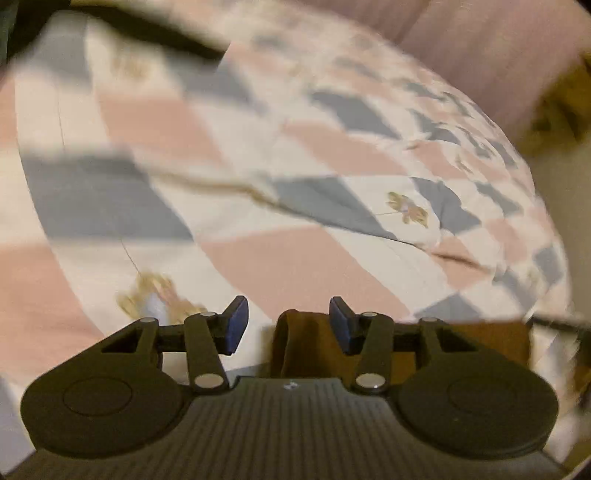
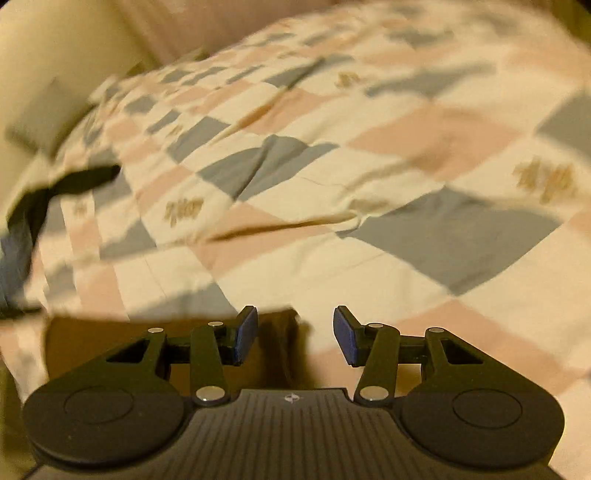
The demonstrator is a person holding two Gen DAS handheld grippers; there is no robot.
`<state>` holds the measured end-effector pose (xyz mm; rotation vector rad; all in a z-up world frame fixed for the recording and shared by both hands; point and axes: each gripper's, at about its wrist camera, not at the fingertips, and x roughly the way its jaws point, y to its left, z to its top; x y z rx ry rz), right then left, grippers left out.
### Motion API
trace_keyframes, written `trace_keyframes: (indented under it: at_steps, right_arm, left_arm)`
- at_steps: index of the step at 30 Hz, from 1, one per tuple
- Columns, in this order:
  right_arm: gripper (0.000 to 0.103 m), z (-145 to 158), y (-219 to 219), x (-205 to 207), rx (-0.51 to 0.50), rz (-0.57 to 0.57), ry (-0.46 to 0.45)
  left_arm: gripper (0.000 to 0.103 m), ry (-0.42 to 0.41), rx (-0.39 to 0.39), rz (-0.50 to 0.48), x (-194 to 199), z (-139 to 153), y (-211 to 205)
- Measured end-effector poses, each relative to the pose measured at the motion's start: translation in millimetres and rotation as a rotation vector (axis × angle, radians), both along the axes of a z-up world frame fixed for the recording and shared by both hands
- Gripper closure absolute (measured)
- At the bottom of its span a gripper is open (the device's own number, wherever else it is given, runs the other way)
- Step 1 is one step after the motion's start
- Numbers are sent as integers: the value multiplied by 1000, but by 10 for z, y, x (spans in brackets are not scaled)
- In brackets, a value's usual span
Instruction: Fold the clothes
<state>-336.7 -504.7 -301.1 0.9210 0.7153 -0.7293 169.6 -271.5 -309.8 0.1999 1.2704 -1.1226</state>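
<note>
A brown garment [image 1: 306, 343] lies on the bed just under my left gripper [image 1: 288, 325], its rounded edge showing between and behind the blue pads; the fingers stand apart with nothing pinched. In the right wrist view the same brown garment [image 2: 110, 343] spreads below and left of my right gripper [image 2: 295, 334], which is open too, its left pad [image 2: 246, 334] over the cloth's edge. Whether either gripper touches the cloth I cannot tell. Both views are blurred by motion.
A rumpled checked bedspread [image 1: 295, 155] in pink, grey and cream covers the bed [image 2: 332, 184]. A dark strap or cloth [image 1: 155, 33] lies at the far left, a dark piece [image 2: 66, 184] at the left edge. A pink headboard [image 1: 480, 44] stands beyond.
</note>
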Motion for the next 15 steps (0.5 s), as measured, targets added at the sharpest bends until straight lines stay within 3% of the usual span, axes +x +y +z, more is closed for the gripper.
trace_keyframes:
  at_steps: [3, 5, 6, 8, 12, 15]
  right_arm:
    - [54, -200, -174, 86, 114, -66, -55]
    - [55, -318, -249, 166, 175, -79, -82]
    - [56, -343, -252, 197, 190, -76, -80]
    - [82, -343, -218, 253, 183, -61, -44]
    - [78, -297, -173, 264, 193, -60, -34]
    - [70, -270, -102, 231, 195, -74, -49]
  left_arm:
    - [69, 161, -1, 77, 112, -200, 55]
    - [71, 193, 1, 81, 128, -274, -16]
    - [82, 193, 7, 60, 122, -288, -56]
    - [98, 187, 28, 2, 60, -308, -146]
    - [98, 134, 32, -92, -134, -186, -172]
    - [97, 134, 33, -78, -129, -191, -150]
